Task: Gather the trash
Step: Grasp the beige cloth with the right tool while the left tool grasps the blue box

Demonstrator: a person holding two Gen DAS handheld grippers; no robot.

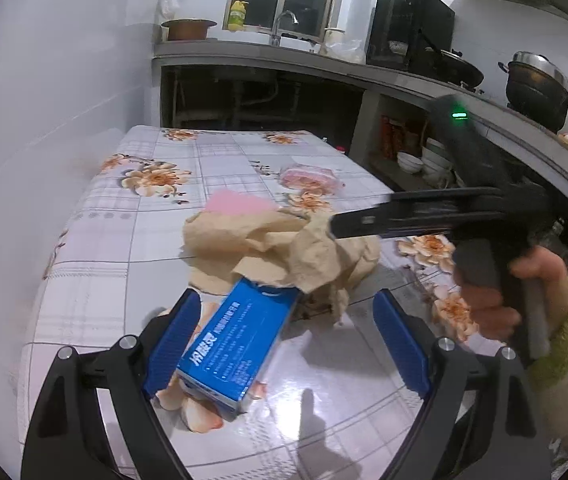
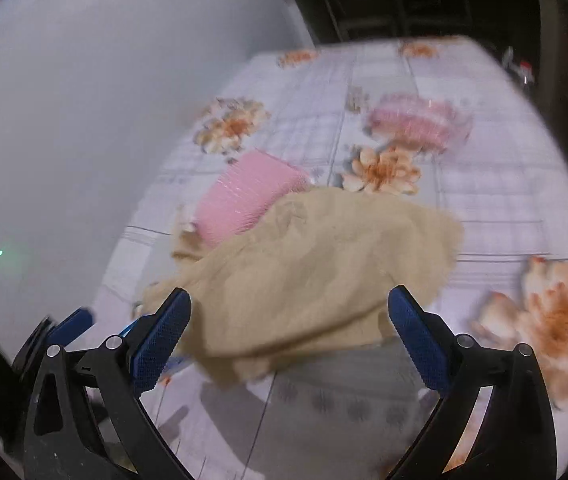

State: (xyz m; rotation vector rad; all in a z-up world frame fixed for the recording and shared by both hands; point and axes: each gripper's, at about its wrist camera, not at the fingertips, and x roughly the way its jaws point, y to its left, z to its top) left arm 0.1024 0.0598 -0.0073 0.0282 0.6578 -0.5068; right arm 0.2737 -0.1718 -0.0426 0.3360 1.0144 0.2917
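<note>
**Both grippers wide over the trash on the table**

I saw the table (image 1: pixel 84 280) with its flowered cloth, standing against a white wall. In the middle lay a crumpled brown paper (image 1: pixel 284 248). A blue box (image 1: pixel 236 340) lay partly under its near edge. Behind the paper I saw a pink thing (image 2: pixel 240 196), touching the paper, and farther back a pink and clear wrapper (image 2: pixel 419 120), apart from the rest.

My left gripper (image 1: pixel 287 344) was spread wide. The blue box was between its fingers, close to the left pad (image 1: pixel 172 344), but I could not tell if the pad touched it. My right gripper (image 2: pixel 287 340) was spread wide too, above the brown paper, gripping nothing. The right-wrist view was blurred. A hand (image 1: pixel 499 292) in a green sleeve held it.
</note>
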